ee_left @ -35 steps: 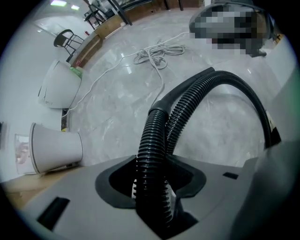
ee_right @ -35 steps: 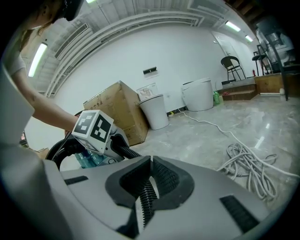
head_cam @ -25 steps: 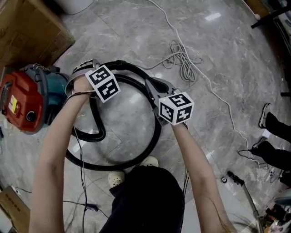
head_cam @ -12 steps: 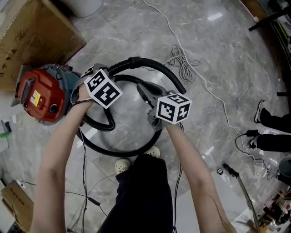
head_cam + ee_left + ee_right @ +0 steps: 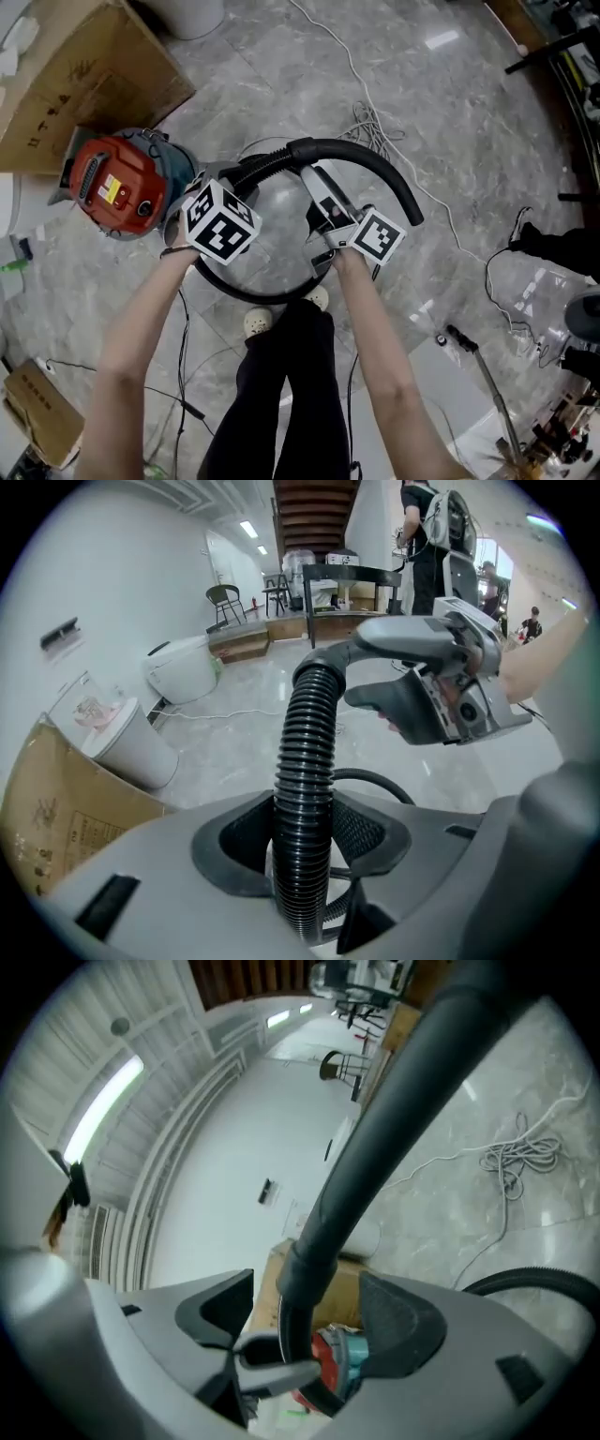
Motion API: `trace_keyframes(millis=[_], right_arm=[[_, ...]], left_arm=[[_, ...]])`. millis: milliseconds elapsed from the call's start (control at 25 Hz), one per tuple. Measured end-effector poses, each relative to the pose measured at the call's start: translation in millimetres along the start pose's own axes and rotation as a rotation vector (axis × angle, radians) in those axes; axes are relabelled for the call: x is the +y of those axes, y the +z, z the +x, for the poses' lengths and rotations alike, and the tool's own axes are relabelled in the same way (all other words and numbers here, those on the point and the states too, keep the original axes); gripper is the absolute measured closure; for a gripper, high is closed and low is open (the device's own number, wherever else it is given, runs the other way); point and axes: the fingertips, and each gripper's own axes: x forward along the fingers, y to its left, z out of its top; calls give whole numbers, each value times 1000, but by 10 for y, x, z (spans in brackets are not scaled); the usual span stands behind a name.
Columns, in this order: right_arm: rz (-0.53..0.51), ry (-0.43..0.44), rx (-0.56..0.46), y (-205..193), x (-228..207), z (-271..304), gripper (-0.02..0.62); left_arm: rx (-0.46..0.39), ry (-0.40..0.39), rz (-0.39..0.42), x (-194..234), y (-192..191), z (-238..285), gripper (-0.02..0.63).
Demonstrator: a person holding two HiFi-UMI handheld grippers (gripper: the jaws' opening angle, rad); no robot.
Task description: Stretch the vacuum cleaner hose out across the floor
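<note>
**Left arm:** bare forearm stretched forward toward 1 o'clock. The left gripper (image 5: 305,832) is clamped on the ribbed hose (image 5: 305,752), which stands upright between its pads.

**Right arm:** bare forearm angled toward 11 o'clock, converging on the left. The right gripper (image 5: 305,1314) has its jaws opening; the smooth tube (image 5: 375,1147) passes between them, with the pads clear of it.

**Hose:** raised arc running from 9 through 12 to 3 o'clock of the grippers, with a loop on the floor (image 5: 469,112) at 6 o'clock.

**Vacuum cleaner** (image 5: 117,183): at 10 o'clock, near a cardboard box (image 5: 84,84).
</note>
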Motion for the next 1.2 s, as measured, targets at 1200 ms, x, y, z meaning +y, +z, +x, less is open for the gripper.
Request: trace_keyframes(millis=[1200], right_arm=[[56, -40, -172, 361, 2642, -1331, 436]], left_arm=[[-61, -114, 17, -1658, 296, -2473, 420]])
